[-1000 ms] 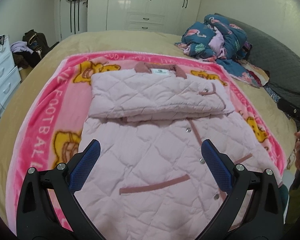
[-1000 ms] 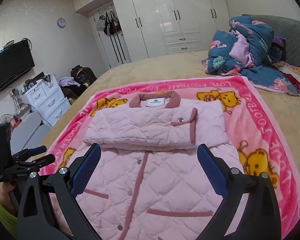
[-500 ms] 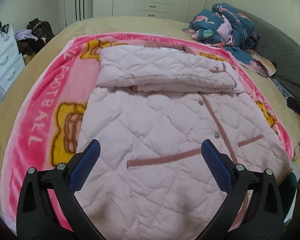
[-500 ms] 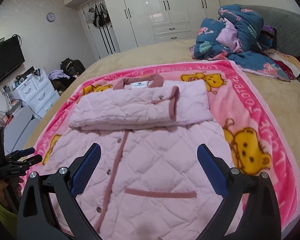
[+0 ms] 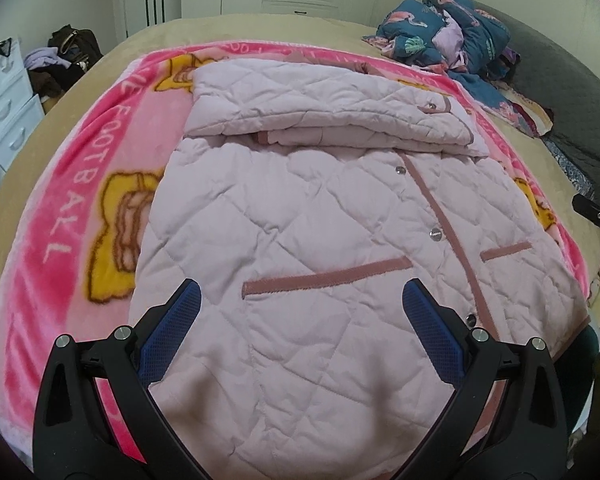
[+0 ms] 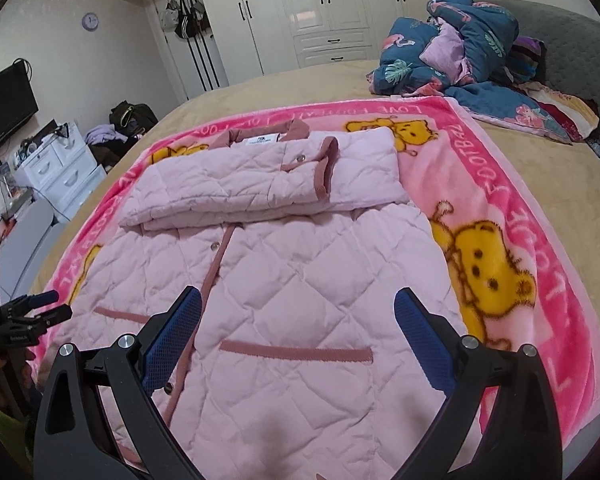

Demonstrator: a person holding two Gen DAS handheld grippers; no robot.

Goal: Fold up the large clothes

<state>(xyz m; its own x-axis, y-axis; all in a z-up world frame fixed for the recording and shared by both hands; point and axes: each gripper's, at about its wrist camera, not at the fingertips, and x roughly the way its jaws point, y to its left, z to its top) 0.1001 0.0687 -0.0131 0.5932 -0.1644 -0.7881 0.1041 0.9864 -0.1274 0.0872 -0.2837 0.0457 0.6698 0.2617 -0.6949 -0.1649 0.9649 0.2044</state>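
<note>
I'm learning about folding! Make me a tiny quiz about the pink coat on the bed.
1. True or false: the left gripper is shut on the coat.
2. What lies under the coat? A: a pink blanket; B: a wooden floor; C: a grey towel.
3. Fill in: the sleeves lie folded across the coat's ____ part, near the collar.

Key: 1 false, both it and the right gripper are open; 2 A; 3 upper.

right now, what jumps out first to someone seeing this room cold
A pale pink quilted coat fills the middle, sleeves folded across its chest, lying on a loud pink bear blanket. Both grippers, left and right, hang open above its hem. A heap of blue flamingo bedding sits far right.
</note>
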